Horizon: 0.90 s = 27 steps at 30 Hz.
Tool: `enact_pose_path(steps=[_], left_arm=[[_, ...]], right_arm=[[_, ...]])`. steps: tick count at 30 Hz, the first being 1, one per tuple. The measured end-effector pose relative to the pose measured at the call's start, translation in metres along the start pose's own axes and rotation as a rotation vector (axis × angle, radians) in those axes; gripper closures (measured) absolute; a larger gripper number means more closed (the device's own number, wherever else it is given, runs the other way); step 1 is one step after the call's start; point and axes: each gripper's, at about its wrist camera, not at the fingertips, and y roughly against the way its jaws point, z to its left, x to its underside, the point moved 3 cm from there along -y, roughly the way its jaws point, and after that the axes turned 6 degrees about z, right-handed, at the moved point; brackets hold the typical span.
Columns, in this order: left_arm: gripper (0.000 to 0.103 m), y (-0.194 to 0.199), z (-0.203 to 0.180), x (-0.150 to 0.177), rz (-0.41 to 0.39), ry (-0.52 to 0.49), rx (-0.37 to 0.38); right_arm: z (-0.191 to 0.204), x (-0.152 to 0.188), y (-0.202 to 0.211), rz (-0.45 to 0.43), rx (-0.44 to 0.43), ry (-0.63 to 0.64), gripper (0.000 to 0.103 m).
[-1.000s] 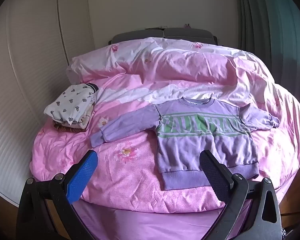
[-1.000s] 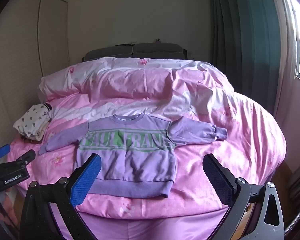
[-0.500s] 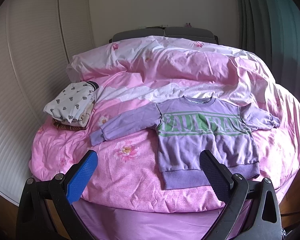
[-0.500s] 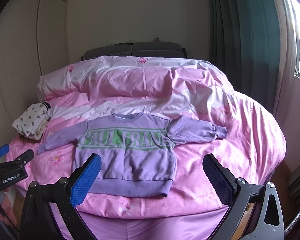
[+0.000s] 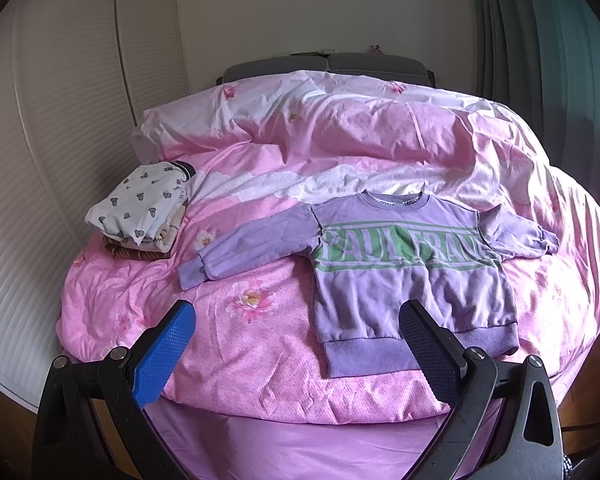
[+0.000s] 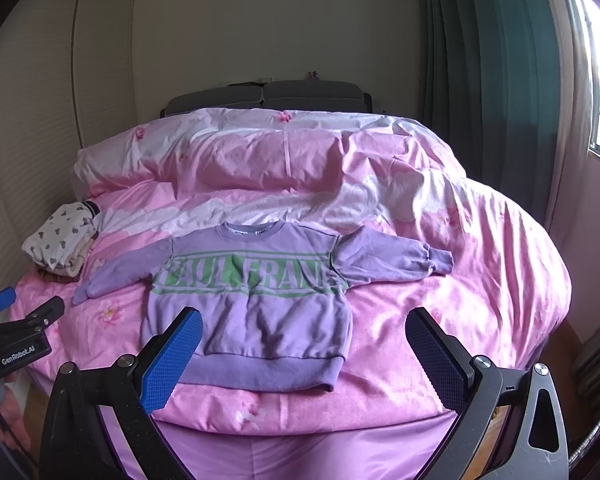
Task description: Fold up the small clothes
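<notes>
A small purple sweatshirt point(image 5: 404, 256) with green lettering lies flat, front up, on the pink bed, both sleeves spread out; it also shows in the right wrist view point(image 6: 256, 292). My left gripper point(image 5: 296, 344) is open and empty, held short of the bed's near edge, left of the sweatshirt's hem. My right gripper point(image 6: 302, 354) is open and empty, hovering before the hem. The left gripper's body point(image 6: 16, 340) shows at the left of the right wrist view.
A stack of folded clothes point(image 5: 140, 208) with a white patterned top sits at the bed's left side, also in the right wrist view point(image 6: 60, 240). A rumpled pink duvet point(image 5: 340, 128) covers the far half. Closet doors point(image 5: 60, 120) left, curtain point(image 6: 492, 100) right.
Both views have shifted slightly; the sweatshirt sits a little lower and nearer in the right wrist view. Nothing on the bed has moved. Both grippers stay open.
</notes>
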Motion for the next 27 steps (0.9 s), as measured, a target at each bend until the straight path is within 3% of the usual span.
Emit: enact_pose_path(steps=[27], left_arm=[[0.0,-0.0019,-0.0041,-0.0005,0.003,-0.002,0.002]], right_arm=[[-0.0018,0.0007,-0.001,0.004,-0.001,-0.002,0.0]])
